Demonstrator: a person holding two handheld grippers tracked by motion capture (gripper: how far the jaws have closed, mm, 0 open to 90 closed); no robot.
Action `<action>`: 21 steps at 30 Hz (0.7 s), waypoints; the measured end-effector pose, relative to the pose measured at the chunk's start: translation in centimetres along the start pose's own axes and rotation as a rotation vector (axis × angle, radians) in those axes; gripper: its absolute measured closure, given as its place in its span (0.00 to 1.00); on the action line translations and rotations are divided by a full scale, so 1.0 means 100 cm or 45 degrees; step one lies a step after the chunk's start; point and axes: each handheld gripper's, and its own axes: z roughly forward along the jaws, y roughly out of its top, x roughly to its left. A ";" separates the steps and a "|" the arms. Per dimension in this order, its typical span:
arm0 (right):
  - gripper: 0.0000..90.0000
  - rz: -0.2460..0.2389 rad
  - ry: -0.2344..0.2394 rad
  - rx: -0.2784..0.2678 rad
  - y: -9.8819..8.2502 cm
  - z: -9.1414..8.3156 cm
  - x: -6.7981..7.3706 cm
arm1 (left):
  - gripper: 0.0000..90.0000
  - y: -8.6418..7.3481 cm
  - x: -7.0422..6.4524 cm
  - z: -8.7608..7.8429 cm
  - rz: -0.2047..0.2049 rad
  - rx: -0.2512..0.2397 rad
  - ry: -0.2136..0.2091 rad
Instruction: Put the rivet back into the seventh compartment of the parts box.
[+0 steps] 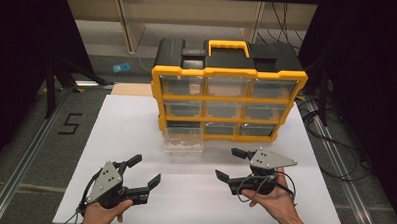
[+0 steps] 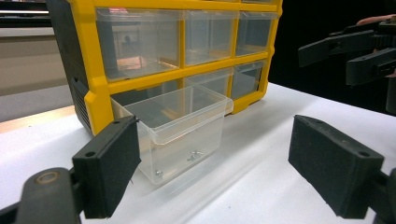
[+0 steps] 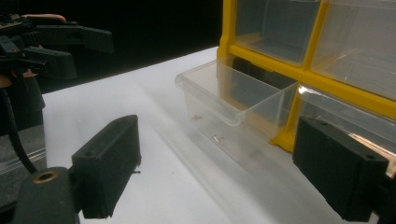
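Note:
A yellow and black drawer cabinet (image 1: pixel 229 73) stands at the back of the white table top (image 1: pixel 136 120). A clear plastic drawer (image 1: pixel 183 140) sticks out of its bottom-left slot, with a few small screws (image 2: pixel 194 156) lying in the drawer (image 2: pixel 182 126). My left gripper (image 1: pixel 145 170) is open near the front left, aimed at the drawer and short of it. To the right of the drawer (image 3: pixel 229 112), my right gripper (image 1: pixel 227 163) is open as well. Neither holds anything. The left gripper view also catches the right gripper (image 2: pixel 345 51), and the right gripper view the left gripper (image 3: pixel 56 44).
The cabinet's other clear drawers (image 1: pixel 227 87) are pushed in. Metal rails run along both sides of the table, with a "5" mark (image 1: pixel 70 123) on the left. Cables (image 1: pixel 335 147) lie on the right. A blue object (image 1: pixel 121 67) rests on the floor behind.

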 end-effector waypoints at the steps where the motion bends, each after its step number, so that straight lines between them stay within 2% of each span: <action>1: 0.18 0.013 0.010 0.007 -0.001 -0.001 0.001 | 0.18 0.000 0.000 0.000 0.005 0.001 0.000; 2: 0.18 -0.010 -0.007 -0.011 -0.001 -0.002 0.000 | 0.18 0.000 0.000 0.000 0.002 0.001 -0.001; 5: 0.18 -0.007 -0.012 -0.019 -0.003 -0.005 0.000 | 0.18 0.000 0.000 0.000 0.004 0.003 -0.004; 12: 0.18 0.020 -0.019 -0.033 -0.008 -0.012 0.000 | 0.18 0.000 0.000 0.000 0.002 0.005 -0.004; 13: 0.18 0.027 -0.035 -0.035 -0.009 -0.013 0.001 | 0.18 0.000 0.000 0.000 0.001 0.005 -0.004; 18: 0.18 0.041 -0.026 -0.023 -0.013 -0.016 0.001 | 0.18 0.000 0.000 0.000 0.004 0.008 -0.006; 21: 0.18 0.037 -0.048 -0.042 -0.015 -0.018 0.001 | 0.18 -0.001 0.000 0.000 0.003 0.007 -0.006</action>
